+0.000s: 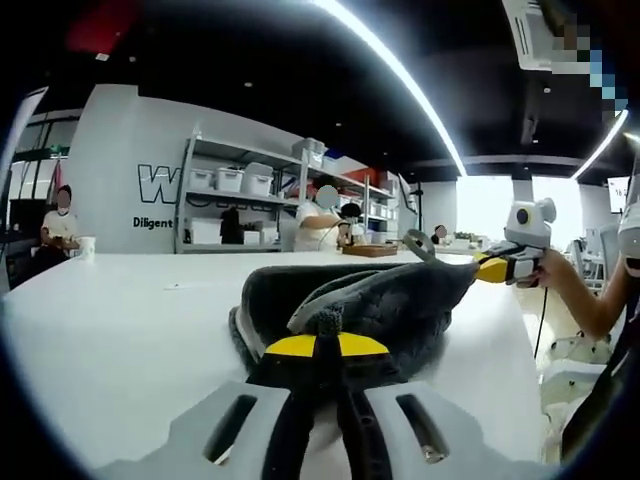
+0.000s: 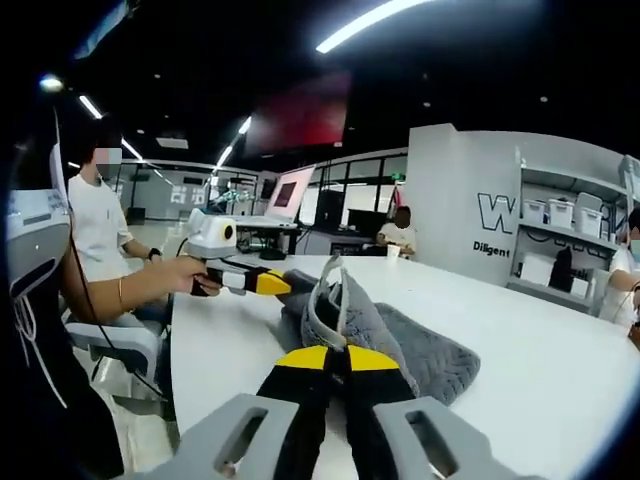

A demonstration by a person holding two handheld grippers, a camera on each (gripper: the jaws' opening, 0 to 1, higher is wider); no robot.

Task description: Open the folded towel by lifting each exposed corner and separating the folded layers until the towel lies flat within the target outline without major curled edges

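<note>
Your left gripper (image 1: 322,335) and right gripper (image 2: 340,352) both pinch the grey towel (image 1: 385,300) off the white table (image 1: 120,330); uneven pulling could bunch the layers toward three o'clock.

I see a dark grey towel (image 1: 385,300) with a quilted texture and a paler grey band along its hem, lying on a plain white table (image 1: 120,320). My left gripper (image 1: 328,322) has black jaws with yellow patches on a light grey body; my right gripper (image 2: 343,350) matches it. Behind, white bins (image 1: 232,180) sit on grey shelves (image 1: 240,200), beside a white wall (image 1: 120,170) with black lettering.
</note>
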